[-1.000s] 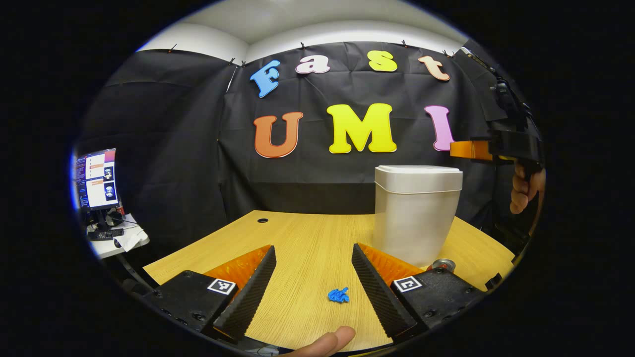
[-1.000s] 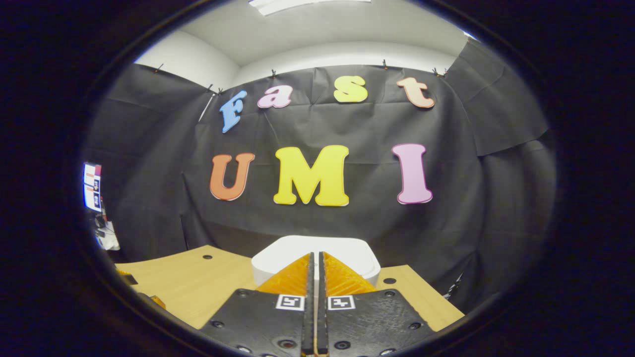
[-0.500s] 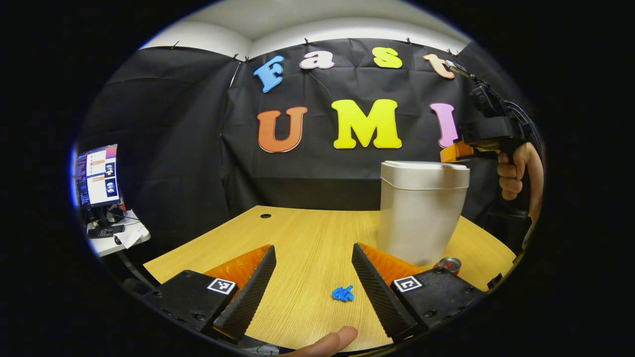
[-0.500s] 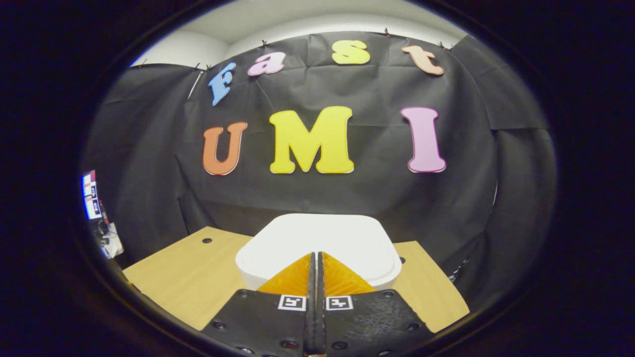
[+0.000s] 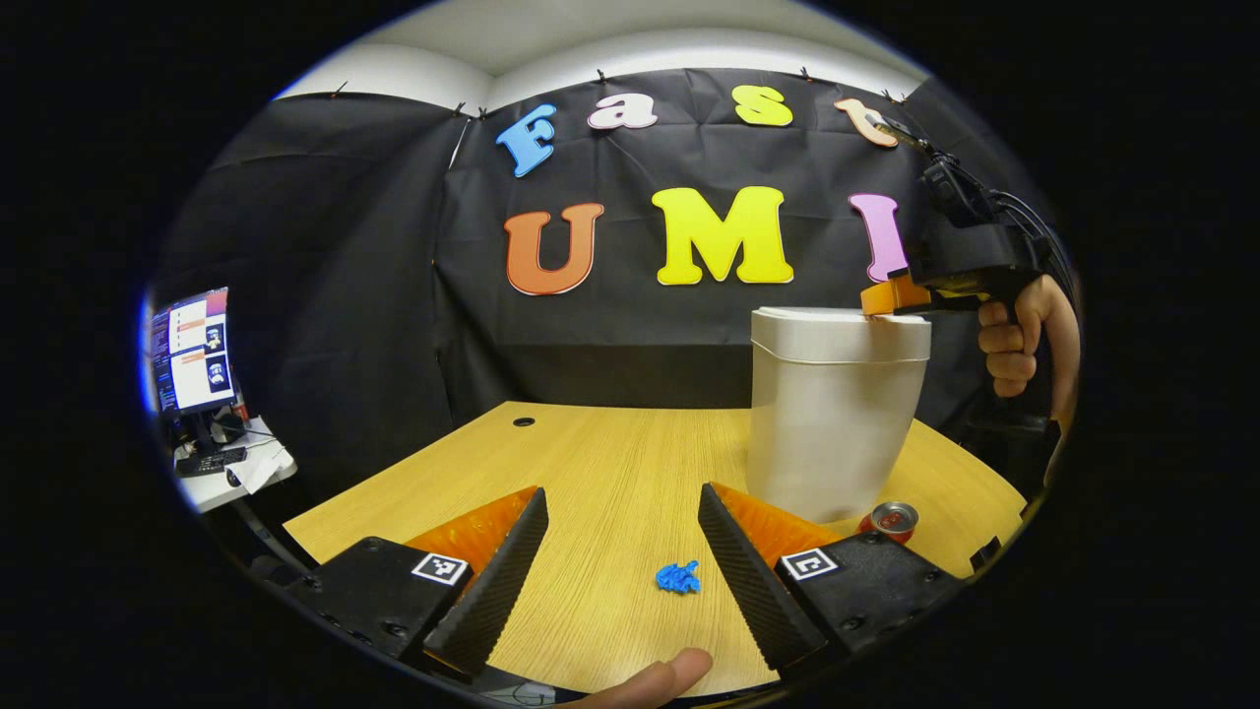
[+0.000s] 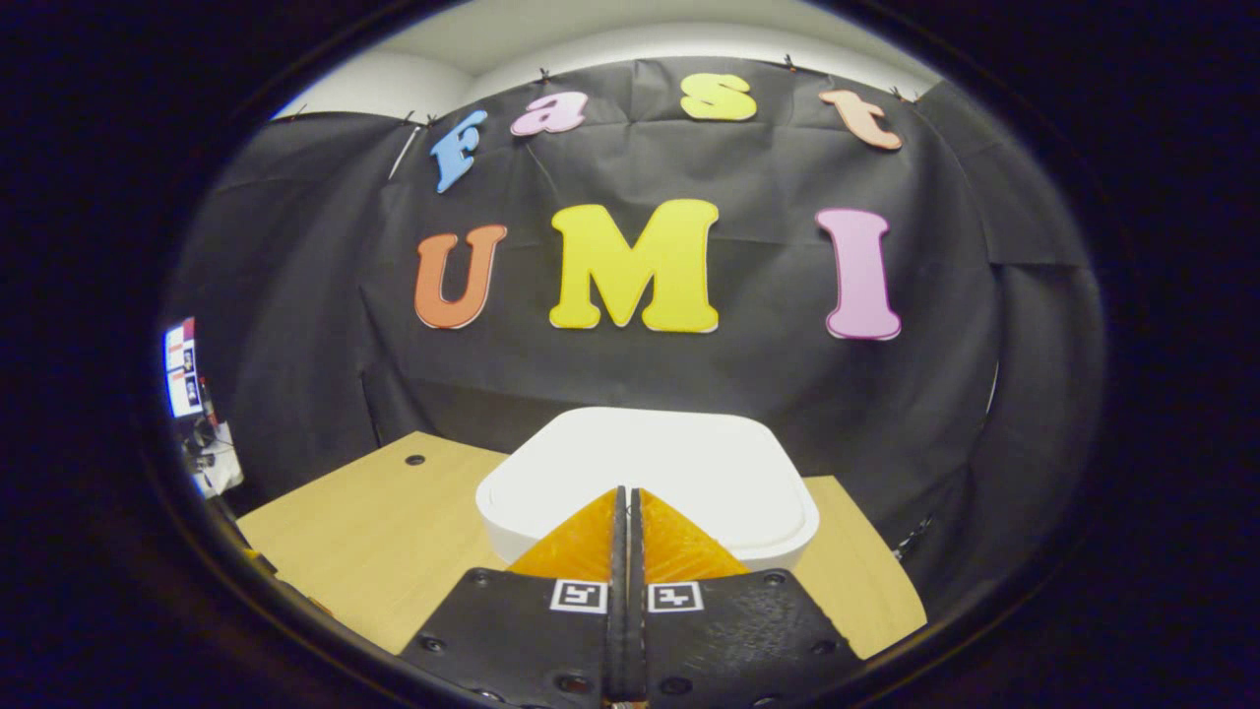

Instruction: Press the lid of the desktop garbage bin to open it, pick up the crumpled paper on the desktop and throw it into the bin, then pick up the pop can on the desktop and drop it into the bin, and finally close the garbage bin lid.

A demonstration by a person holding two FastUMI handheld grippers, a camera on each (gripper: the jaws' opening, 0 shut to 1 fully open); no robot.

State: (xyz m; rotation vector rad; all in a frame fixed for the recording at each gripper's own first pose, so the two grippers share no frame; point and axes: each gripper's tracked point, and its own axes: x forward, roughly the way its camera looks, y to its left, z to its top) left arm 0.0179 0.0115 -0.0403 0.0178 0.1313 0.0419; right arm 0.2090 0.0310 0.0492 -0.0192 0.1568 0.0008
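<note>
Your right gripper [image 6: 626,492], fingers pressed together, tips on the white plastic bin's flat lid [image 6: 689,463] | bin stands far right on the wooden desk [image 5: 591,463] | step: lid press | next: push straight down.

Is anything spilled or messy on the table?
Nothing is spilled. A blue crumpled paper lies loose on the wooden table, and a pop can stands beside the white bin, whose lid is shut.
</note>
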